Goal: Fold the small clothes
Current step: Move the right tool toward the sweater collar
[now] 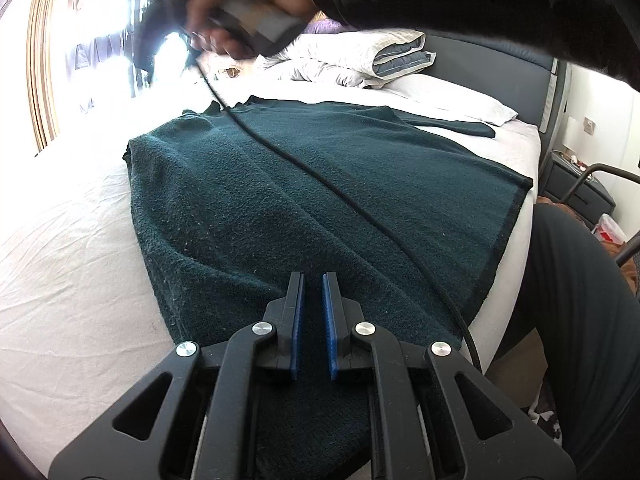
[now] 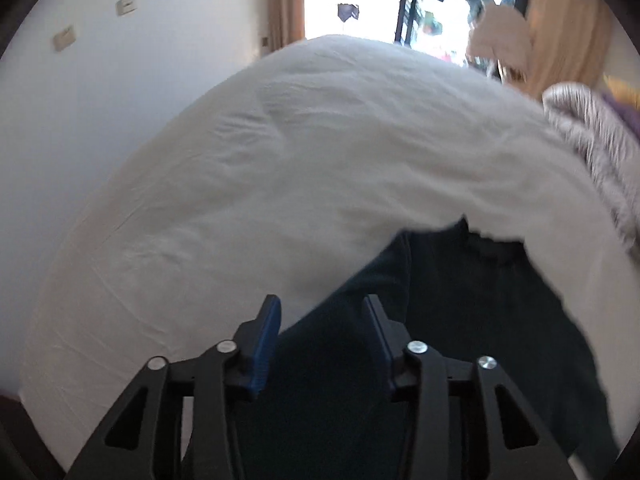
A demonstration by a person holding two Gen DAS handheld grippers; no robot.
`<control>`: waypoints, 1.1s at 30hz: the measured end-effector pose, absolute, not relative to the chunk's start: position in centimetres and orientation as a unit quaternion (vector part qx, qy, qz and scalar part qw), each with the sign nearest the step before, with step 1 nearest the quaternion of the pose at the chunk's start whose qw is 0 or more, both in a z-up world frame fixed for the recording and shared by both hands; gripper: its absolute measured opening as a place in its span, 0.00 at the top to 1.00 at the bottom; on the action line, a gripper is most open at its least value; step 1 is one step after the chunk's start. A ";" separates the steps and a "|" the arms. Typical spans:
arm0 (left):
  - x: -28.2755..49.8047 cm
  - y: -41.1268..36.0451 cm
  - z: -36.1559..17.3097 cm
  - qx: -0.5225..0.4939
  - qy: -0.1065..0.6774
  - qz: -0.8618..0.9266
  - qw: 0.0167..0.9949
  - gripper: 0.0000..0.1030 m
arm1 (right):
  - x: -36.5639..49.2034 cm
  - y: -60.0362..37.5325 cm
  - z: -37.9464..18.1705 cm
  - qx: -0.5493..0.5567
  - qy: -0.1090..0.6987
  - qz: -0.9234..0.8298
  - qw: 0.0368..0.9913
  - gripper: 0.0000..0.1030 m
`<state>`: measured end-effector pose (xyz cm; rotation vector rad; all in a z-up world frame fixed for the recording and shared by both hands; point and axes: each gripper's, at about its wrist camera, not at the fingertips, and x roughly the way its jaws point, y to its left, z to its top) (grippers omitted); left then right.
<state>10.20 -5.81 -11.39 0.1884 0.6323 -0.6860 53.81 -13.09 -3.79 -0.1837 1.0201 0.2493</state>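
Left wrist view shows my left gripper (image 1: 313, 312) low over the near edge of the dark green sweater (image 1: 304, 184), jaws nearly closed with nothing clearly between them. That sweater lies flat on the white bed (image 1: 72, 248). My right gripper (image 2: 322, 320) hangs above the sweater's far edge, jaws apart, holding nothing.
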 end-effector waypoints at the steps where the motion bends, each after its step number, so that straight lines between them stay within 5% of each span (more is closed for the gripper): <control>1: 10.1 -5.8 -11.4 0.090 0.305 -0.330 0.889 0.91 | 54.3 -14.7 -5.3 -0.056 0.505 0.112 0.854 0.65; 7: 9.9 -5.8 -11.3 0.097 0.309 -0.329 0.887 0.91 | 54.0 -16.9 -12.3 0.037 0.542 0.117 0.831 0.68; 18: 9.4 -5.4 -11.3 0.091 0.320 -0.328 0.884 0.91 | 60.3 -19.2 -11.8 0.132 0.504 0.123 0.845 0.68; 22: 9.6 -5.4 -11.3 0.080 0.326 -0.328 0.883 0.91 | 58.2 -19.7 -10.3 0.149 0.474 0.149 0.855 0.57; 27: 9.6 -5.2 -11.4 0.082 0.327 -0.324 0.884 0.91 | 57.1 -18.2 -11.6 0.182 0.494 0.236 0.817 0.55; 29: 9.8 -5.2 -11.3 0.082 0.330 -0.323 0.883 0.91 | 58.3 -18.6 -13.5 0.193 0.511 0.216 0.809 0.61; 33: 10.1 -5.0 -11.2 0.069 0.340 -0.319 0.882 0.91 | 61.4 -21.5 -15.3 0.290 0.502 0.205 0.789 0.93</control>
